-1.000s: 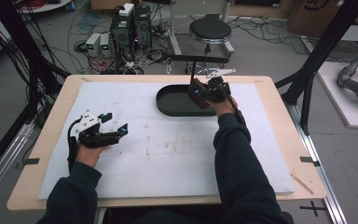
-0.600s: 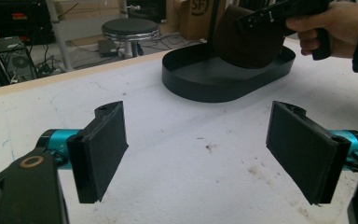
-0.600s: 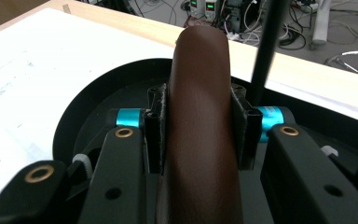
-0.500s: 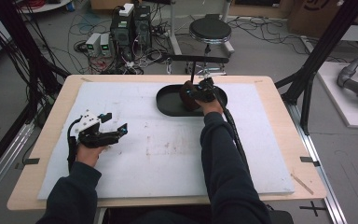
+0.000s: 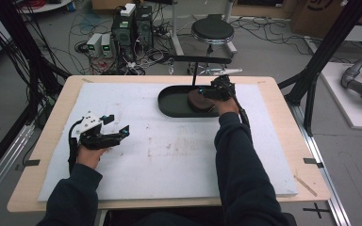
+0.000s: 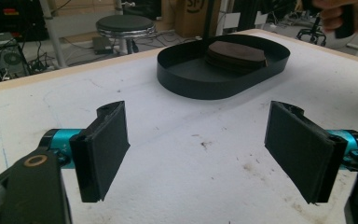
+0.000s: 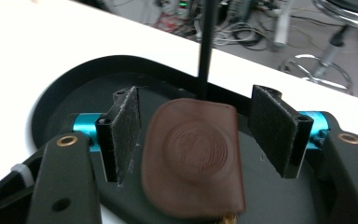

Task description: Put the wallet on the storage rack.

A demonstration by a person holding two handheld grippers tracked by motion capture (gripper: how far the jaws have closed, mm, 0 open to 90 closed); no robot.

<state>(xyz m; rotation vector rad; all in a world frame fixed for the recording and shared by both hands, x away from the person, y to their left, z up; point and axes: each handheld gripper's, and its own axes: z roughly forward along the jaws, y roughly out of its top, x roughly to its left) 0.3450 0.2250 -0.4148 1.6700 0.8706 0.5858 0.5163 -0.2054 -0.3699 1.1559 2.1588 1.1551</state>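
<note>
A black oval tray (image 5: 167,101) sits at the back middle of the white mat. A brown leather piece (image 5: 199,100) with a round embossed stamp lies flat in its right half. My right gripper (image 5: 212,92) hovers at the tray's right end. In the right gripper view the right gripper (image 7: 198,133) has just been opening its jaws; the leather piece (image 7: 196,154) lies between the pads (image 7: 123,133), clear of both. My left gripper (image 5: 118,124) rests open on the mat at the left, nothing between its fingers (image 6: 105,149), facing the tray (image 6: 182,79).
A thin black post (image 7: 207,46) stands just behind the tray. The white mat (image 5: 169,160) covers most of the wooden table (image 5: 283,108). Beyond the far edge are a stool (image 5: 212,30), computer cases (image 5: 132,26) and floor cables.
The right gripper swung left over the tray, then drew back right, and its jaws parted. The leather piece now lies free in the tray. The left gripper stayed put.
</note>
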